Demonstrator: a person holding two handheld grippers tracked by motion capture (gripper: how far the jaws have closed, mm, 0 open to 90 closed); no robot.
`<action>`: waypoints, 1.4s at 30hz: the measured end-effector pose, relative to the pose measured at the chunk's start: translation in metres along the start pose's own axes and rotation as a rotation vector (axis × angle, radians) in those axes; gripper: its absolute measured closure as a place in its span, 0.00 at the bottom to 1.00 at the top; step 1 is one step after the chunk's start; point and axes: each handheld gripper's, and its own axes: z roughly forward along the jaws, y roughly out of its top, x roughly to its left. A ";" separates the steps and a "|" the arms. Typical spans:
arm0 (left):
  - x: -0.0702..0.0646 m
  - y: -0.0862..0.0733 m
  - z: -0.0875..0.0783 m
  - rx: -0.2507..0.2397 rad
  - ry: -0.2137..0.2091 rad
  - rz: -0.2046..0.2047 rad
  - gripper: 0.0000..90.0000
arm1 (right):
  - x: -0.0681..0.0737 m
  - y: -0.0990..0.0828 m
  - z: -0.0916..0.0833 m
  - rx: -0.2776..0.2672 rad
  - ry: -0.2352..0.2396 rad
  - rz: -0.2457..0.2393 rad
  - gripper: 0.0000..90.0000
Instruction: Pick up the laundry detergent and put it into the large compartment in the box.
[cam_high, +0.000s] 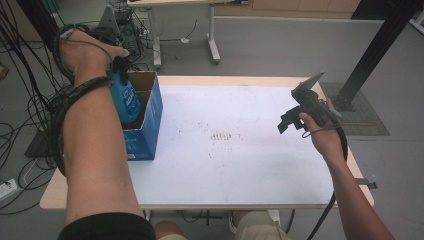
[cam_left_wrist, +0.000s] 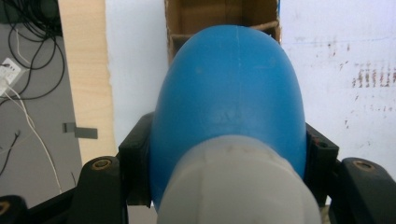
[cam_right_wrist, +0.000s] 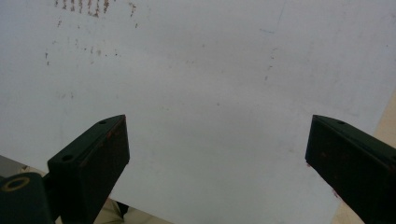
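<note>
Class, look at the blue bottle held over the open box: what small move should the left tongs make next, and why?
Probably lower further, then release. The left tongs are shut on the blue bottle, whose bottom end already sits in the mouth of the open cardboard box. The right tongs stand open over the table, holding nothing.

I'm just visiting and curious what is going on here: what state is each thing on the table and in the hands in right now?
Blue bottle: gripped, hanging partly inside the box.
Cardboard box: open at the top, standing on the table's left part.
Left tool: shut on the blue bottle, jaws pressing both its sides.
Right tool: open, nothing between its jaws, held above the table.
Table: white top with small brown marks.
</note>
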 end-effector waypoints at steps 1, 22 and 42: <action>0.000 -0.001 0.003 -0.001 -0.001 0.000 0.42 | 0.000 0.000 0.000 0.000 -0.001 0.002 0.07; -0.010 -0.005 0.074 0.021 0.000 0.002 0.42 | 0.000 0.000 0.008 0.007 0.001 0.003 0.07; -0.011 -0.009 0.115 0.030 -0.003 0.006 0.42 | -0.002 0.001 0.015 0.020 -0.003 0.014 0.07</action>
